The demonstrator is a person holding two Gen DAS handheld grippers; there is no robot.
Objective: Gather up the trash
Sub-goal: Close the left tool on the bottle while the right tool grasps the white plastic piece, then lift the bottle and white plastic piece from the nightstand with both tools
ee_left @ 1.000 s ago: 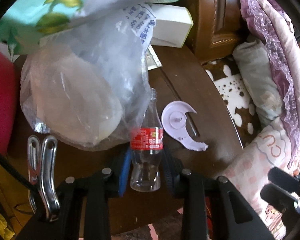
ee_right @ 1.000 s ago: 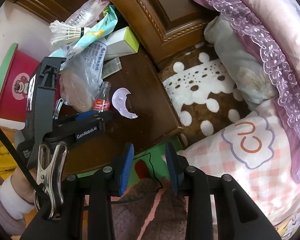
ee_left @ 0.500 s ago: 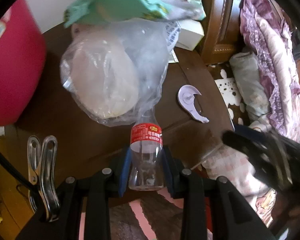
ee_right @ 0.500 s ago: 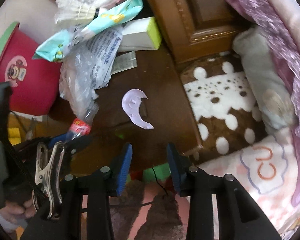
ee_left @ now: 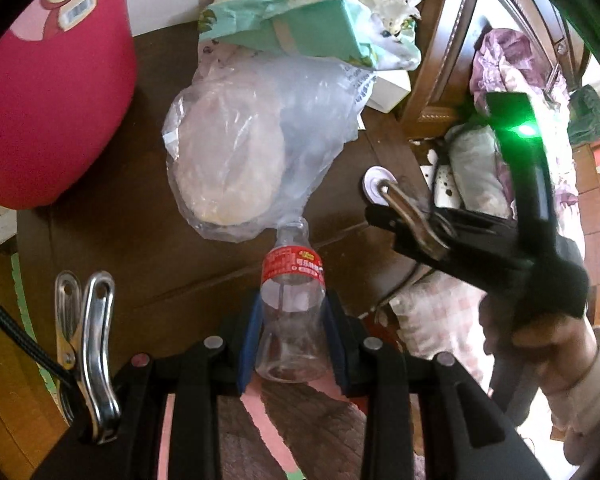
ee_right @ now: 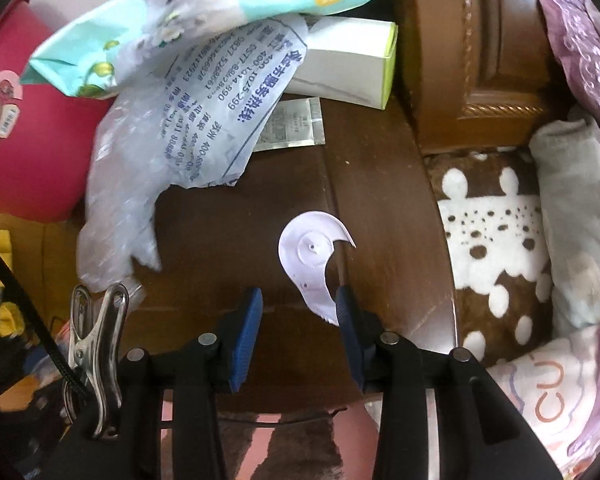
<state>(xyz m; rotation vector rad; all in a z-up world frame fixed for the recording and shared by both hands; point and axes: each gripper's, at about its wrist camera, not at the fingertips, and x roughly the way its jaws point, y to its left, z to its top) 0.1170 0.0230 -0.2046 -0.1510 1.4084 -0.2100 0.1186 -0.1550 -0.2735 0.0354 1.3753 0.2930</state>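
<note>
Left wrist view: the empty bottle point(ee_left: 292, 316) is pinched by the left gripper point(ee_left: 292, 344) above the table edge. Right gripper point(ee_right: 296, 328) is spread over the crescent plastic scrap point(ee_right: 312, 256) (flat on the nightstand point(ee_right: 260, 216)), which could be skidded away by closing pads.

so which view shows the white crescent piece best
The right wrist view: the whole crescent piece lies in plain sight on the table. In the left wrist view the right gripper covers most of it; only a rounded edge shows.
</note>
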